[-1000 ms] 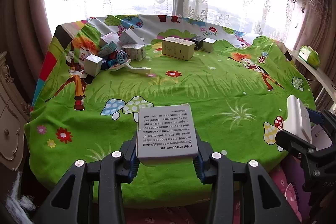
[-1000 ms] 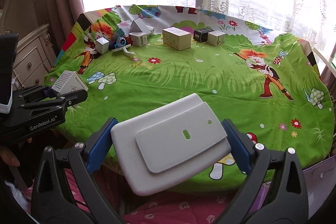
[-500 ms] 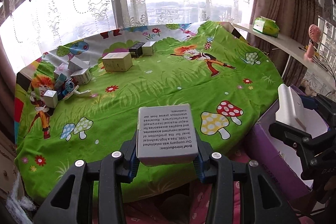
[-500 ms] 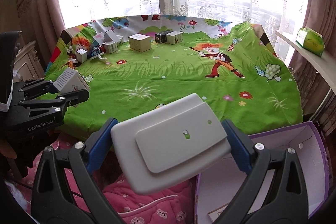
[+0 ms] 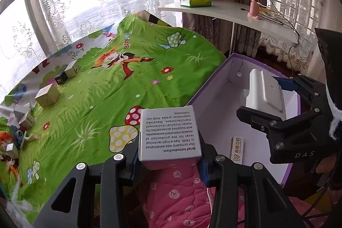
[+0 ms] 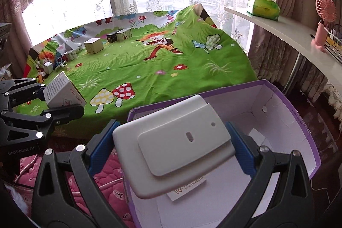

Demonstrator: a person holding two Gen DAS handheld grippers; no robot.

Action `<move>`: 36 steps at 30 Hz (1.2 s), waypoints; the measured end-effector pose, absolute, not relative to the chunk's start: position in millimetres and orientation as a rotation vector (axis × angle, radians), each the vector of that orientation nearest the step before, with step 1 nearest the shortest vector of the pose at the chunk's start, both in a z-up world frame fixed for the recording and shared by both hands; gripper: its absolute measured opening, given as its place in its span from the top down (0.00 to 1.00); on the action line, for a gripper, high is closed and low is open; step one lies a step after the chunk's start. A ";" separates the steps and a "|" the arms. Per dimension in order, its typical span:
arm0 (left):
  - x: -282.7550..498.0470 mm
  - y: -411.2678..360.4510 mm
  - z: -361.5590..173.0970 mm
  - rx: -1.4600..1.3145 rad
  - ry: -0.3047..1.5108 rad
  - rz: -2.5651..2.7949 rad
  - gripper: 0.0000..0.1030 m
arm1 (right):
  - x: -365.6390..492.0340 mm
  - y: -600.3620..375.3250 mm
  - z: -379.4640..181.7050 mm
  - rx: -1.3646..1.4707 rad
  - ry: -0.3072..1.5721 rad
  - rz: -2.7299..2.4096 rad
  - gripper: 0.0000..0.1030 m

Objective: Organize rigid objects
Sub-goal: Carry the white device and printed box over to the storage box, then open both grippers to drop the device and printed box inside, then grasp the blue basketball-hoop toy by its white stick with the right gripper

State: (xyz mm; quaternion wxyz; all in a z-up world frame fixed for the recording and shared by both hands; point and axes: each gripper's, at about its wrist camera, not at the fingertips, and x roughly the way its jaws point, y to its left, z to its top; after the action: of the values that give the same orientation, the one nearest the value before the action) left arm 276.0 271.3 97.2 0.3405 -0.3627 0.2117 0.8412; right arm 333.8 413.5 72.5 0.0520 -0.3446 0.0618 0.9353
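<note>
Left claw grips printed box — long axis forward; right claw clamps white plate crosswise.

Your two grippers, left and right, are chunky black plastic frames with silver screws, blue finger pads, and white "GenRobot.AI" and "DAS" lettering.

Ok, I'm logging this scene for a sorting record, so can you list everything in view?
White printed cardboard box: one, held in left gripper, beside the bin.
Flat white plastic device: one, held in right gripper, over the bin.
Purple-rimmed white cardboard bin: one, beside the bed.
Small white labelled box: one, inside the bin.
Small cardboard boxes: several, white, beige, black, far side of the bed.
Green cartoon bedsheet: one, covering the bed.
Green tissue pack: one, on the white shelf.
Pink handheld fan: one, on the shelf.
</note>
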 end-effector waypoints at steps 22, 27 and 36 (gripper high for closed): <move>245.5 272.6 75.2 -0.877 0.301 2.111 0.20 | 344.8 507.6 89.8 -0.928 0.508 2.611 0.03; 190.2 187.8 60.7 -1.005 0.198 2.372 0.20 | 300.4 439.7 90.3 -1.042 0.303 2.751 0.03; 112.1 18.9 41.7 -1.154 0.089 2.837 0.19 | 185.3 260.7 55.6 -1.340 -0.174 3.051 0.03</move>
State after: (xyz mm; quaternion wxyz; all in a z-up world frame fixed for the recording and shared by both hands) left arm 112.1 18.9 41.7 0.0387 -0.3764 0.0291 0.9252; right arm 185.3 260.7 55.6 -0.0975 -0.3997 -0.0519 0.9100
